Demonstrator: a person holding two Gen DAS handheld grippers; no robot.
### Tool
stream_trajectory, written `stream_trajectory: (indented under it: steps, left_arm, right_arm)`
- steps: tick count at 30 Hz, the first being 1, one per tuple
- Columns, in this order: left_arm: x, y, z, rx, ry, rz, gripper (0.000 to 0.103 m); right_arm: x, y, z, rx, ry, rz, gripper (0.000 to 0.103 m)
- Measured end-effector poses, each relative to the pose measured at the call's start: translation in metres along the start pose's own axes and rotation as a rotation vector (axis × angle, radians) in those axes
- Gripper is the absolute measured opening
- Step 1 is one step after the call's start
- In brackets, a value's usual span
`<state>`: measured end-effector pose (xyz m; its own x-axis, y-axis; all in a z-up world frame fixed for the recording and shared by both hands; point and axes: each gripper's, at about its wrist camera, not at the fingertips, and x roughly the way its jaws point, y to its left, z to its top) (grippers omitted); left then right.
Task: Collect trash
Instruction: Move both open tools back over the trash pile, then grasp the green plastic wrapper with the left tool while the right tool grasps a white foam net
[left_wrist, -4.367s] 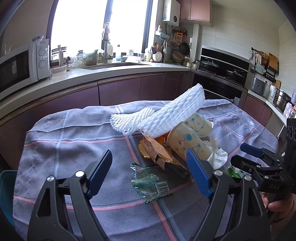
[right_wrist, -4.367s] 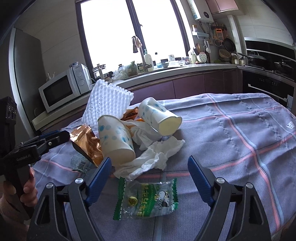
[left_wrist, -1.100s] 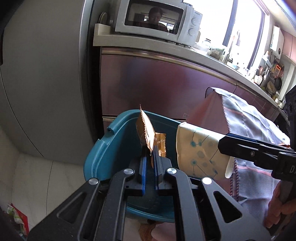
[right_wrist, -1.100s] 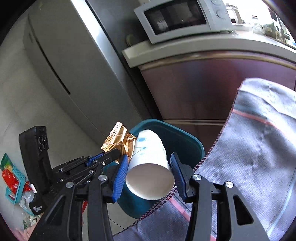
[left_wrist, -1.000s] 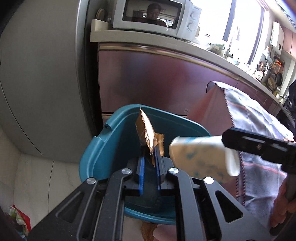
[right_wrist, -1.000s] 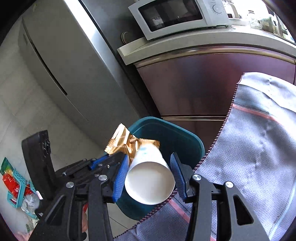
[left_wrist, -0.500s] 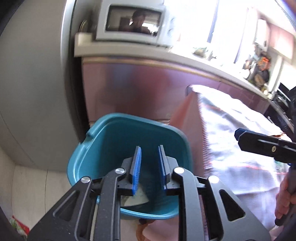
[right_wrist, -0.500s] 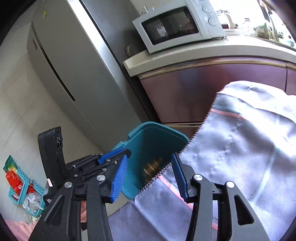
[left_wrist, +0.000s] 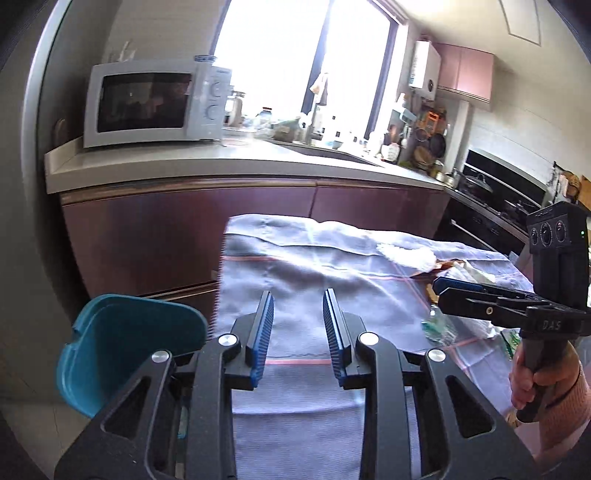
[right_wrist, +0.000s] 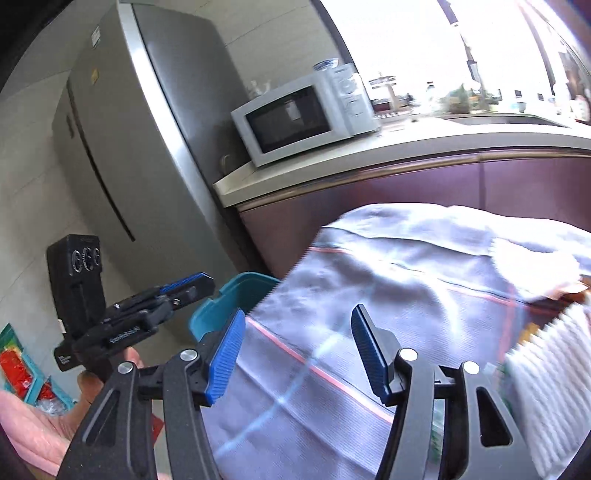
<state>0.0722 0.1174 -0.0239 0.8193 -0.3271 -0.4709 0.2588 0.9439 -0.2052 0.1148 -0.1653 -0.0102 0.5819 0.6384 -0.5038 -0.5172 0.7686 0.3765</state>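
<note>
Several scraps of trash (left_wrist: 439, 325) are lying far right on the grey cloth (left_wrist: 314, 273), beside white foam netting (right_wrist: 546, 398). Both my tongs are pointing over its near left edge, empty: left gripper (left_wrist: 298, 332) has just been opening, right gripper (right_wrist: 297, 354) spreading wider. I'm seeing the teal bin (left_wrist: 122, 343) left, below.
</note>
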Motion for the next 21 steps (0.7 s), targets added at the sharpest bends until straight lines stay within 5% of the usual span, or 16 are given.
stream_trajectory:
  steps: [12,21]
  left_arm:
    - [0.08,-0.121,-0.022,0.088,0.175,-0.249,0.037]
    - [0.126,-0.15,-0.034,0.094,0.283,-0.275,0.047]
  right_arm:
    - [-0.082,-0.098,-0.043,0.183,-0.081,-0.244,0.058]
    - [-0.086,-0.141,-0.05,0.24,-0.059,-0.315,0.061]
